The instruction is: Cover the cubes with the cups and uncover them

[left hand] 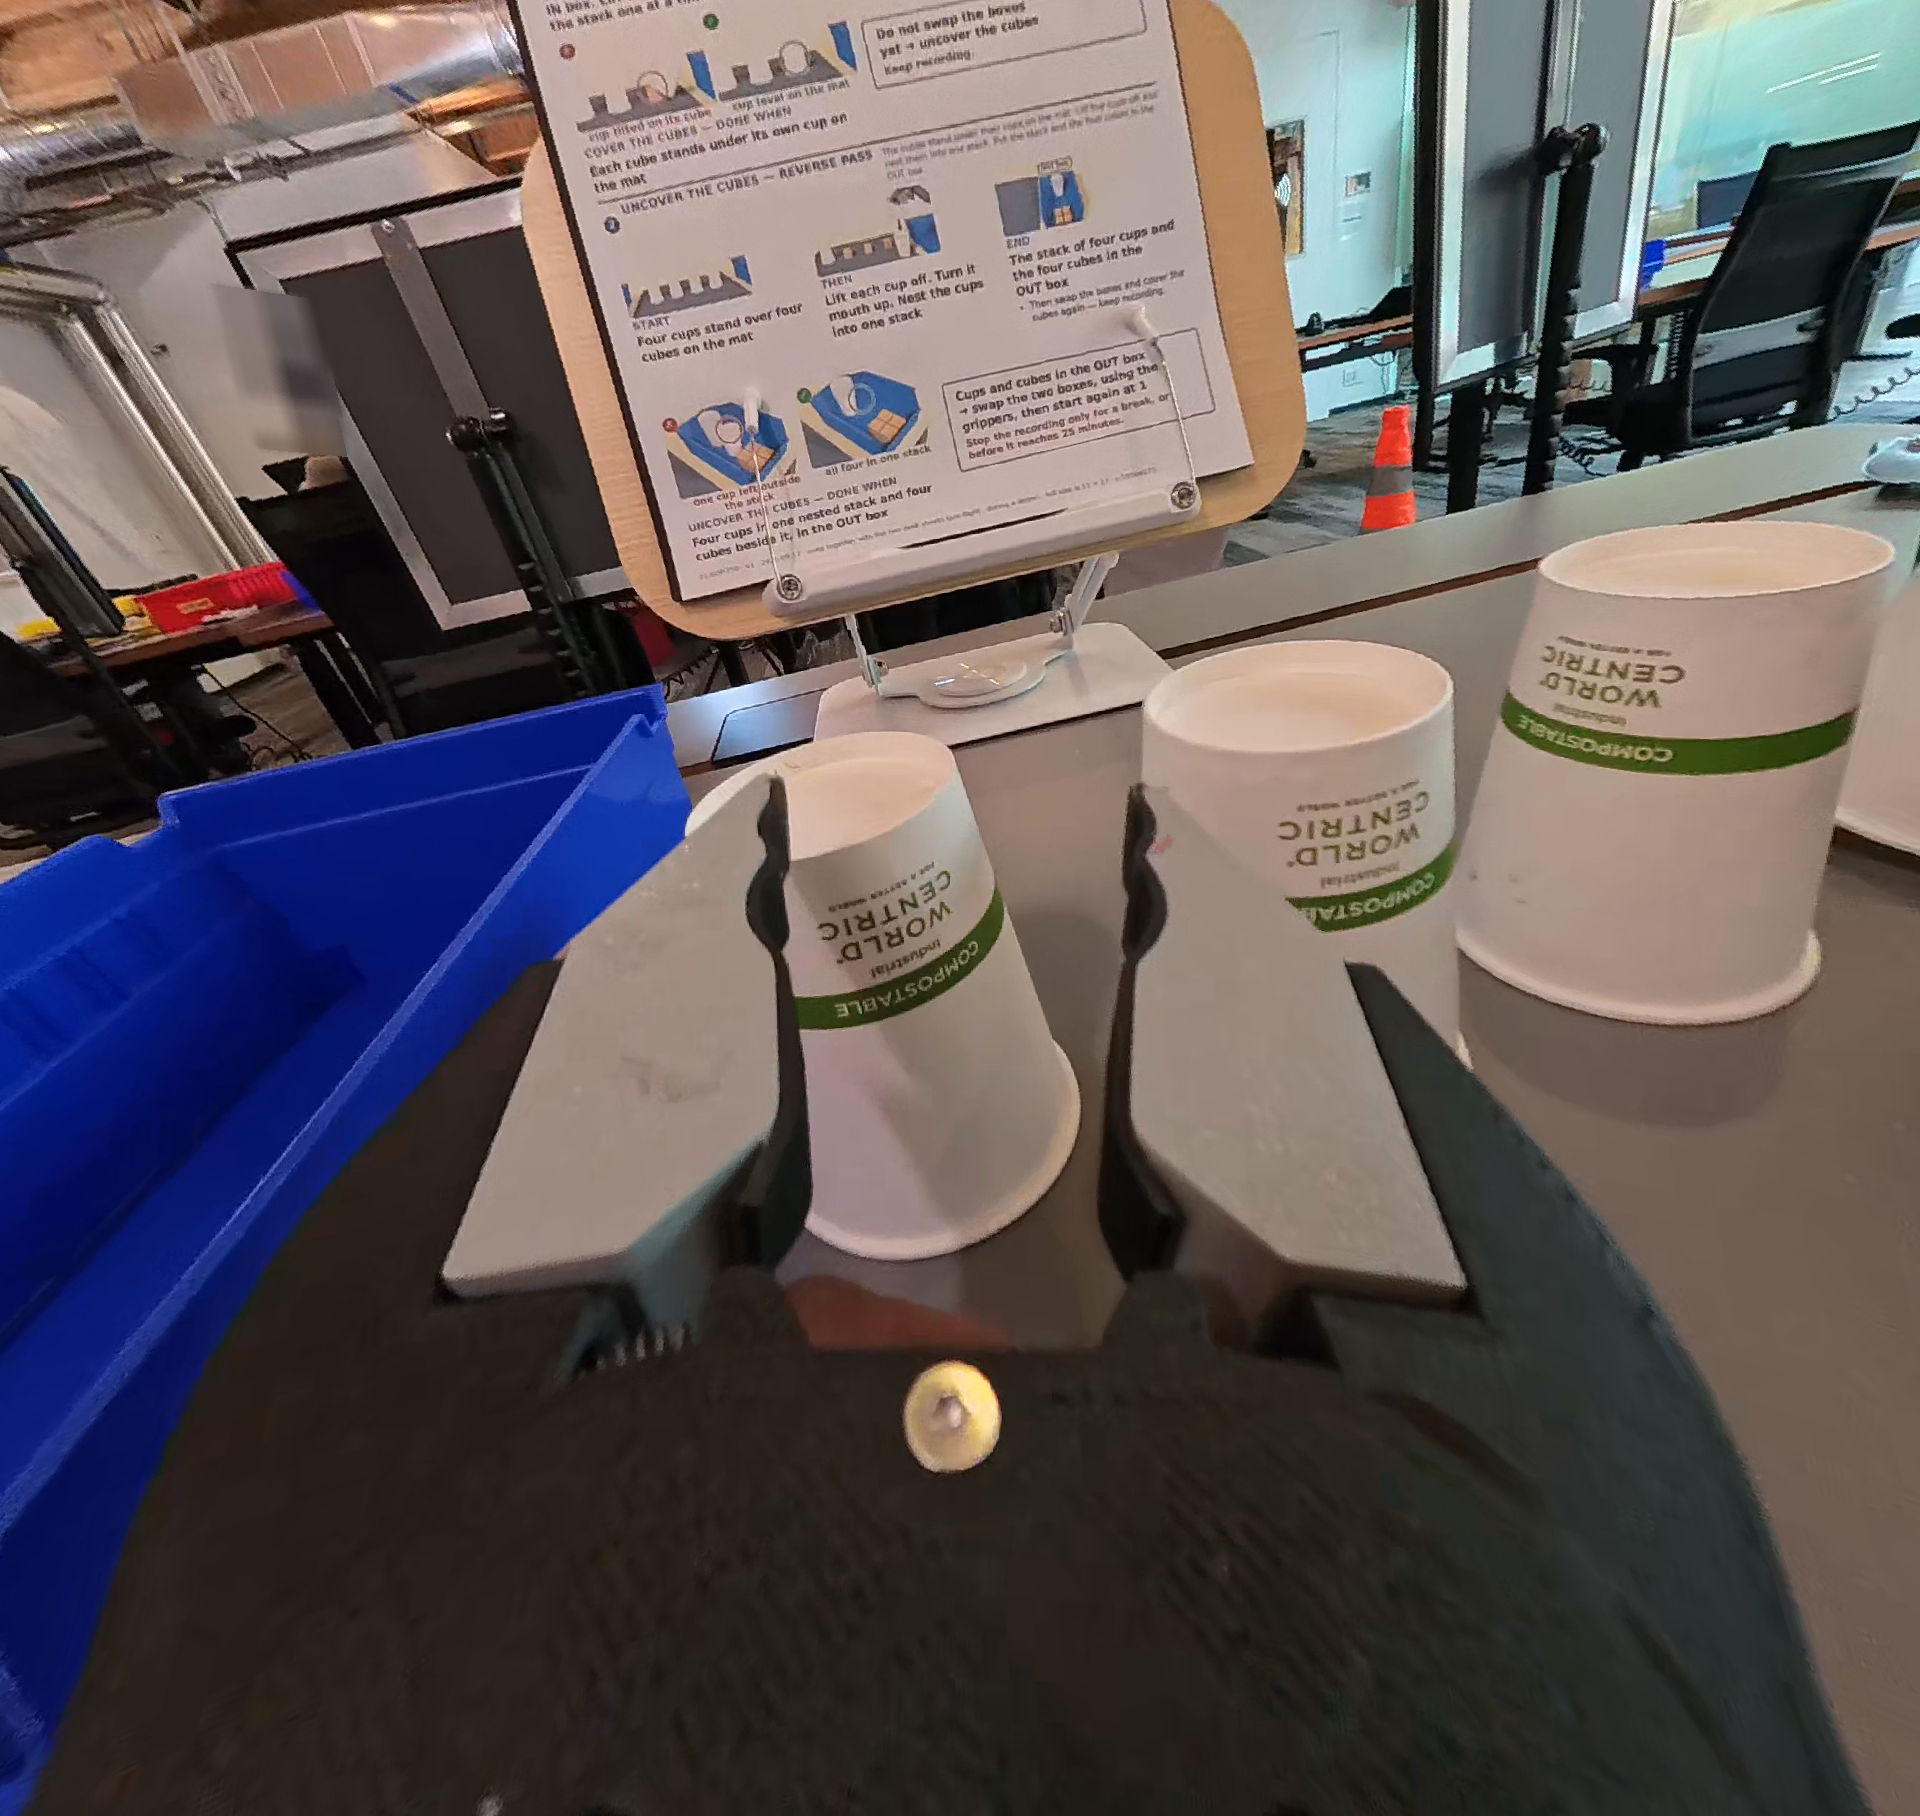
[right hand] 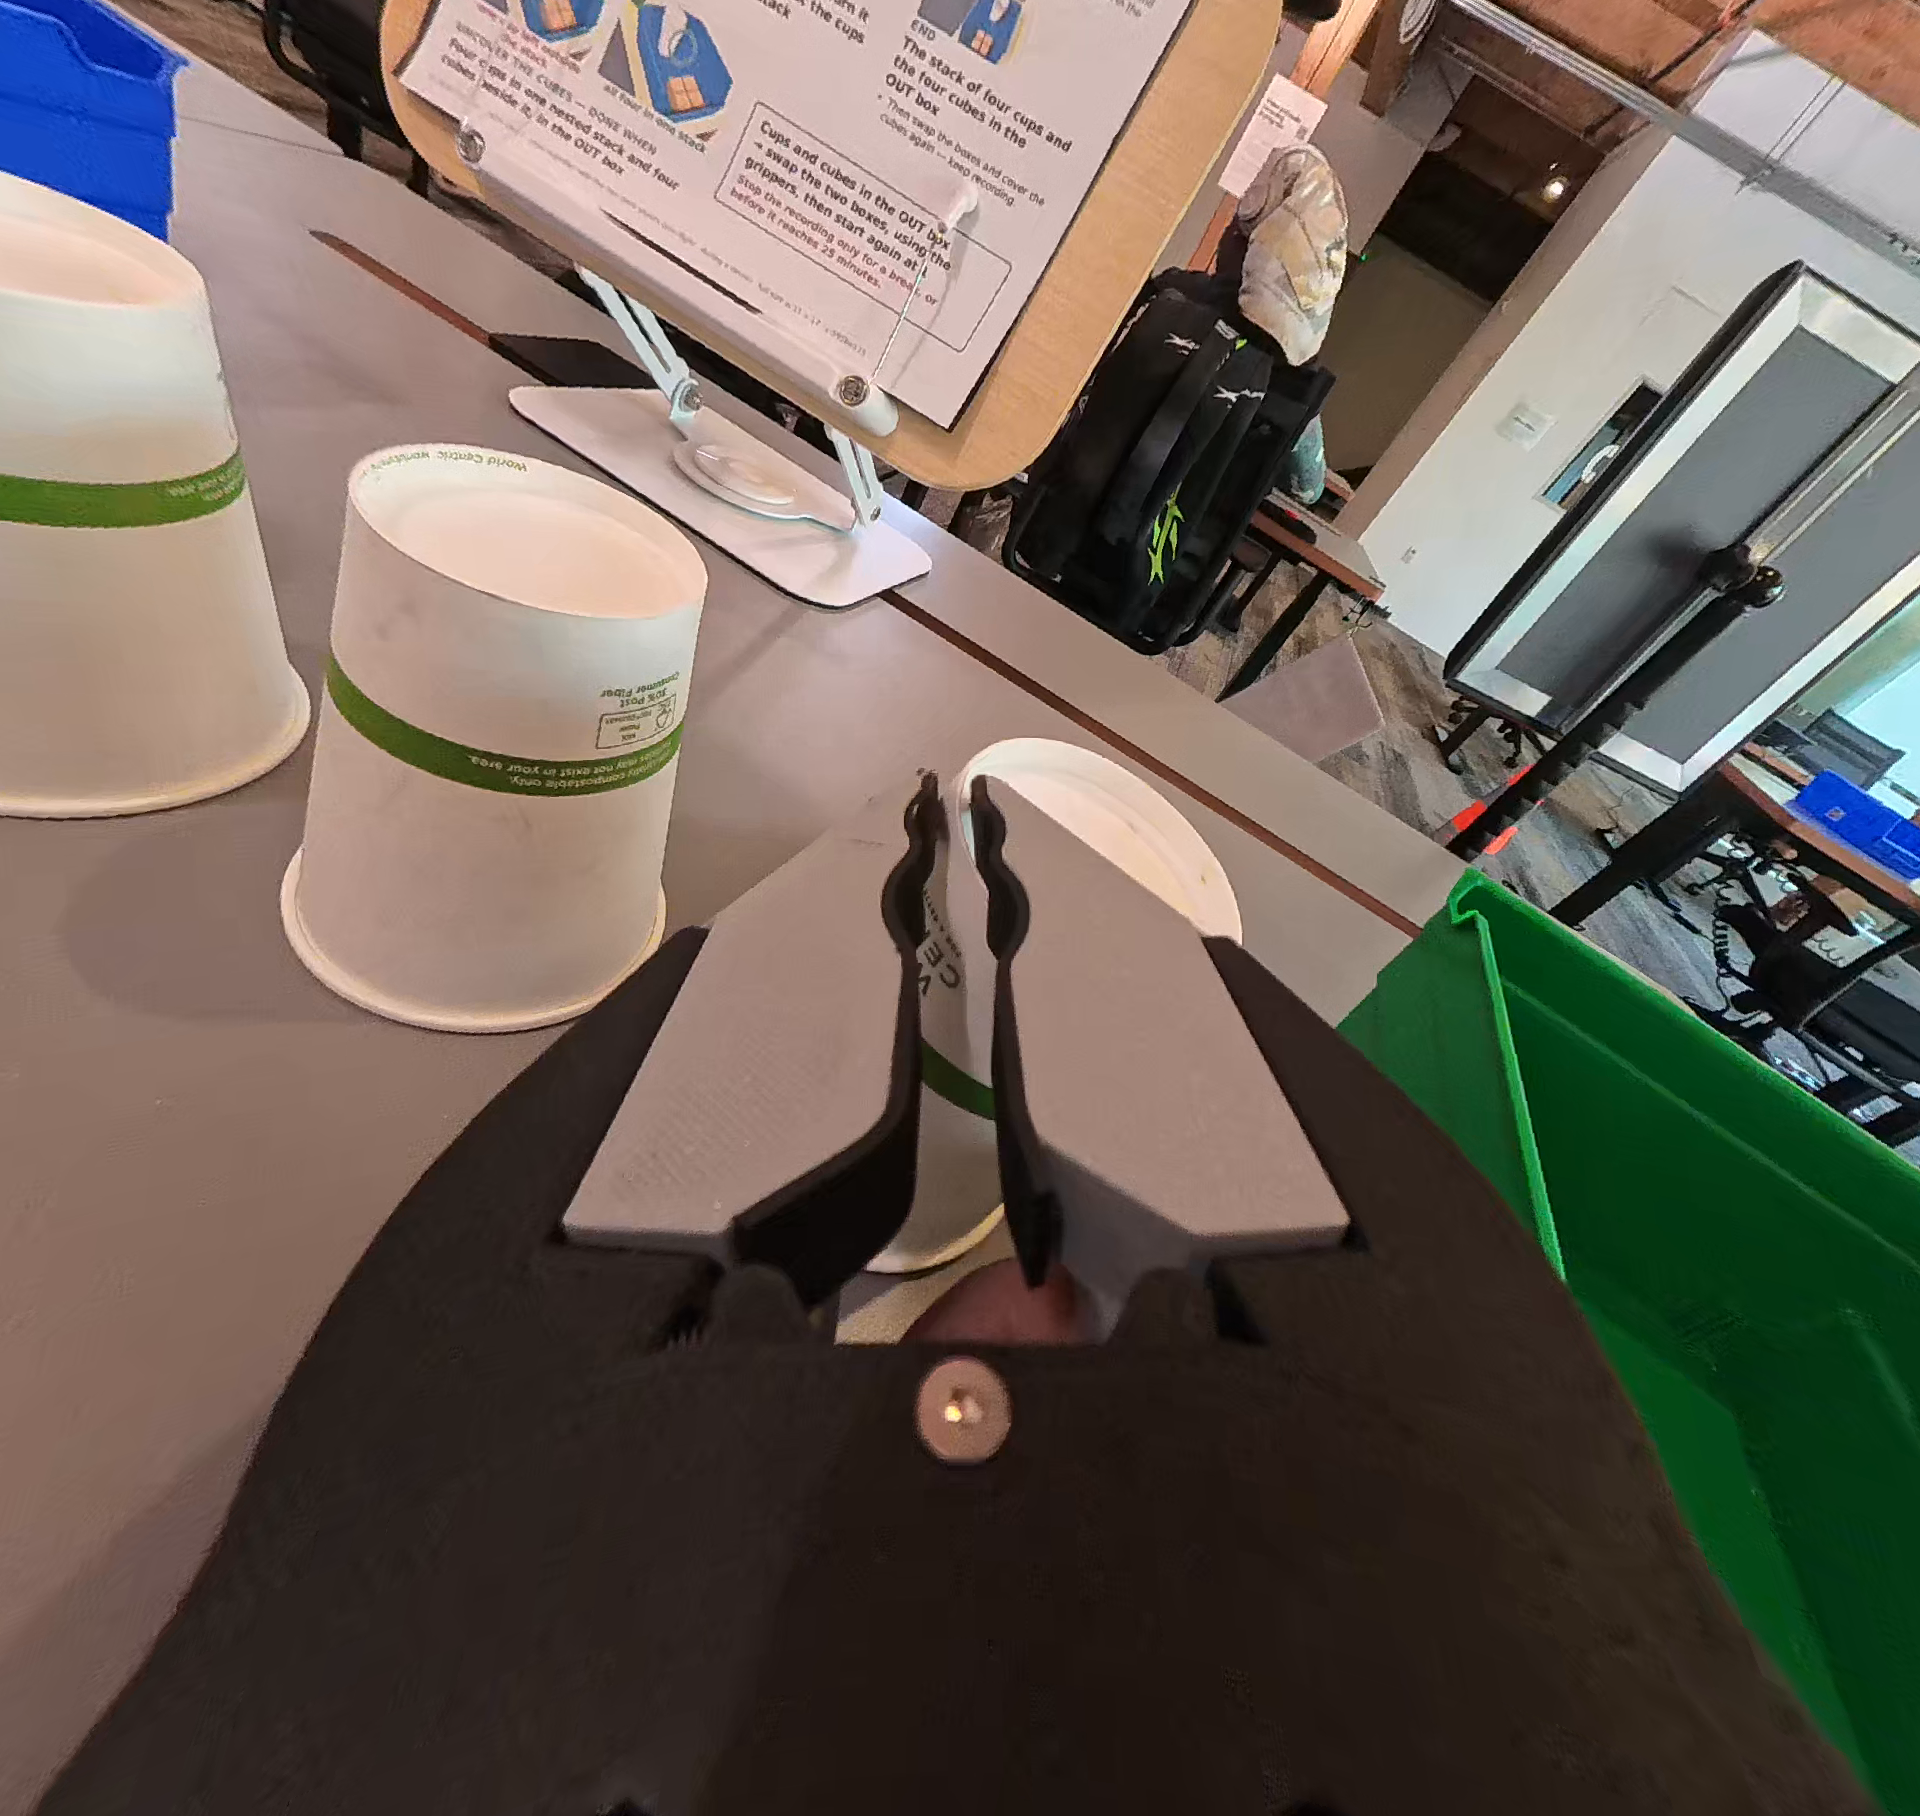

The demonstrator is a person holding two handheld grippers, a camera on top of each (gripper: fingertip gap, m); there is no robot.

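1. While the four white paper cups stand mouth-down on the grey counter [left hand: 1662, 1247], no cube is to be seen; whether the cups hide them cannot be told.
2. In the left wrist view, the left hand-held gripper [left hand: 951, 810] is spread around the leftmost cup [left hand: 914, 1018]; the left-side pad [left hand: 774, 893] lies against the cup's wall, while a clear gap shows between the cup and the other pad at 3 o'clock; the cup leans a little toward 1 o'clock.
3. Two more cups stand near, one [left hand: 1340, 779] at 2 o'clock of the fingers and another [left hand: 1662, 779] further toward 3 o'clock; a blue bin [left hand: 312, 935] sits at 9 o'clock.
4. In the right wrist view, the right hand-held gripper [right hand: 953, 800] is pressed almost together, pinching the thin wall of the rightmost cup [right hand: 1132, 831] at its raised bottom rim, one finger outside and one in the recess; a green bin [right hand: 1662, 1195] lies at 4 o'clock.
5. Judged from the pictures, the cups are light, thin paper, easily dented and quick to tip; a firm squeeze across the body would likely crush the wall.
6. A hold across the narrow upper body, or a pinch on the stiffer rolled bottom rim, seems safest; a straight lift should clear whatever lies beneath.
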